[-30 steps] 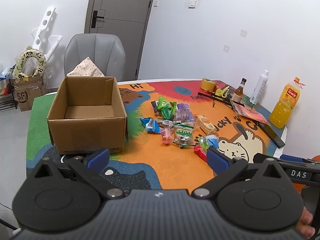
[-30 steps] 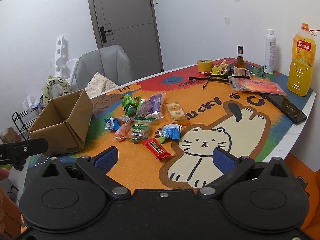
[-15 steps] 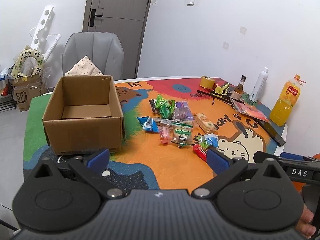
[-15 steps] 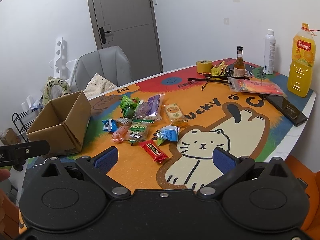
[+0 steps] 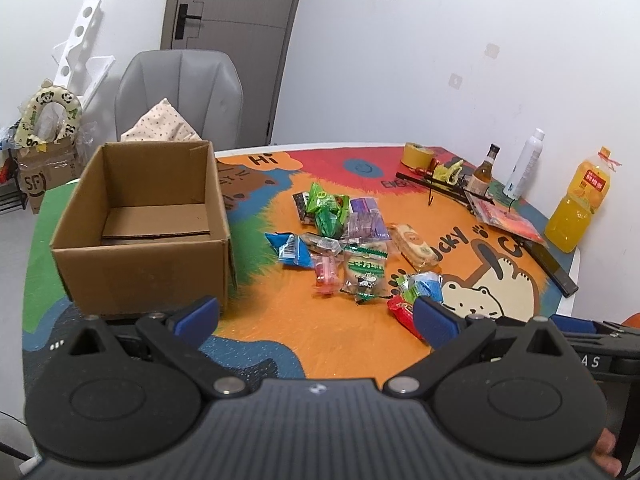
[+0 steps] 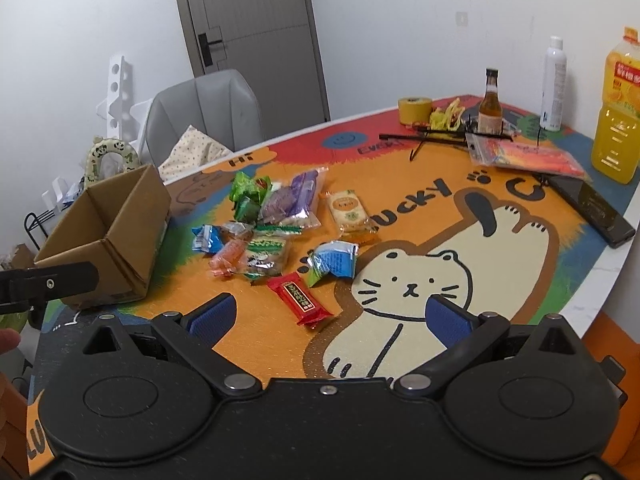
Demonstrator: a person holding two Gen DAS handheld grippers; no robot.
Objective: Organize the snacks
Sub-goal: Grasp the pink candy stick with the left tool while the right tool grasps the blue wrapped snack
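An open, empty cardboard box [image 5: 144,224] stands at the left of the table; it also shows in the right wrist view [image 6: 108,236]. A pile of several wrapped snacks [image 5: 348,236] lies to its right, in the right wrist view too [image 6: 276,220]. A red bar [image 6: 301,298] lies nearest me, just beyond my right gripper [image 6: 328,316], which is open and empty. My left gripper [image 5: 316,316] is open and empty above the table's near edge, in front of the box and the pile.
At the back right stand an orange juice bottle [image 6: 618,108], a white spray bottle [image 6: 554,84], a brown bottle [image 6: 491,104], a tape roll [image 6: 415,109] and a black remote [image 6: 592,208]. A grey chair [image 5: 180,96] is behind the table.
Both grippers have drifted slightly forward over the table; the box and snacks appear a little nearer. Nothing was grasped, and both grippers stay open.
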